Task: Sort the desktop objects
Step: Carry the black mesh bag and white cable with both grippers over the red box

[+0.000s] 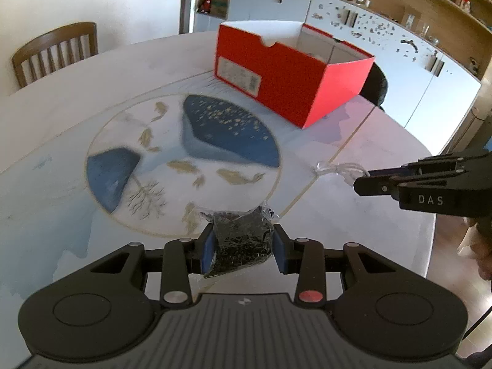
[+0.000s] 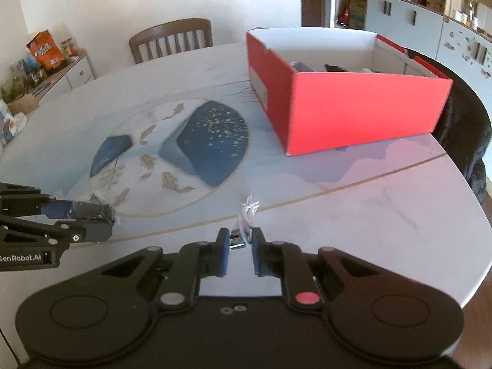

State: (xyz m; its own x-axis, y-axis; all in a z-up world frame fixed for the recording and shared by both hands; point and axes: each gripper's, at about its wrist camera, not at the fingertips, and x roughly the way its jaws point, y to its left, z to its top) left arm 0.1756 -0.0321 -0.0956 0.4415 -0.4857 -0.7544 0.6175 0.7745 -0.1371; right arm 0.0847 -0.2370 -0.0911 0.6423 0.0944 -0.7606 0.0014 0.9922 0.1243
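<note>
Pinched in my left gripper point(image 1: 243, 246), the bag of black bits point(image 1: 241, 243); right gripper point(image 2: 240, 250) pinches the white cable point(image 2: 247, 215); red box point(image 1: 295, 73) lies ahead toward the table's far edge.

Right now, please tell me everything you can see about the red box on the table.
The red box looks like a cardboard shoebox: red outside, white inside, no lid on it, a pale printed label on one end. It stands upright on the table near the far right edge, away from both grippers. Some small items lie inside, but they are too hidden to name. A dark chair back stands behind it.
</note>
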